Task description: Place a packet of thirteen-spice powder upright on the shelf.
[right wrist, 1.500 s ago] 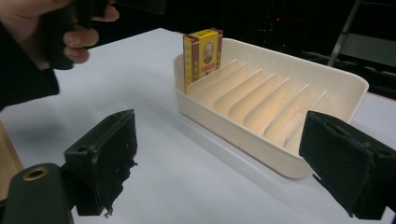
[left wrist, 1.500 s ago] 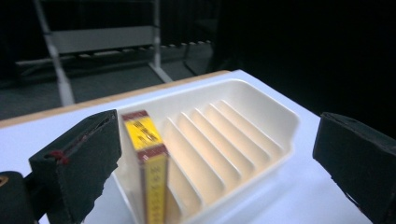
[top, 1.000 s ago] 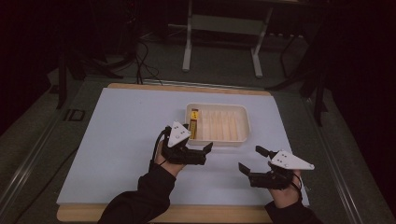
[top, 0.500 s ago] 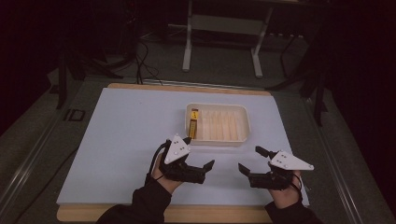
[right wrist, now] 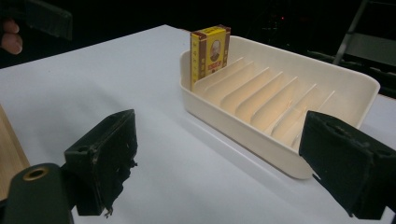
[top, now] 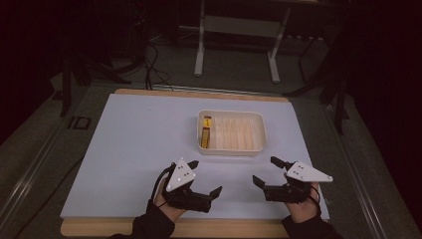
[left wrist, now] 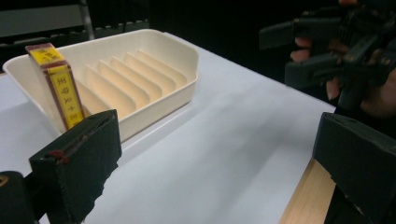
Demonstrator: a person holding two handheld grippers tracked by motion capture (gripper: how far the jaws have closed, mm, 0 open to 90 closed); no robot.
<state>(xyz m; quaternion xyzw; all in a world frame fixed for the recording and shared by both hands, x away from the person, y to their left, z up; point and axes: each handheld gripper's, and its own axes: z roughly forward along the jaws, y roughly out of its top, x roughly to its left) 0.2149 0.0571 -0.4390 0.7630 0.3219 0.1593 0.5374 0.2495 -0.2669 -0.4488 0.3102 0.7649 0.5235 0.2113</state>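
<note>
Left claw (top: pixel 205 178): jaws wide apart, empty, near the front edge of the surface (top: pixel 129 149).
Right claw (top: pixel 262 172): jaws spread, empty.
Box (top: pixel 206 132): yellow, upright in the leftmost slot of the cream tray (top: pixel 259 132).
Risk: a careless reach could tip the box or shove the light tray.

Cream ribbed tray (top: pixel 259 130); yellow-and-maroon box (top: pixel 206 131); white table (top: pixel 129 149).

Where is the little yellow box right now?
In the high view, the yellow box stands on edge in the leftmost slot of the white tray, against its left wall, beyond both grippers.
</note>
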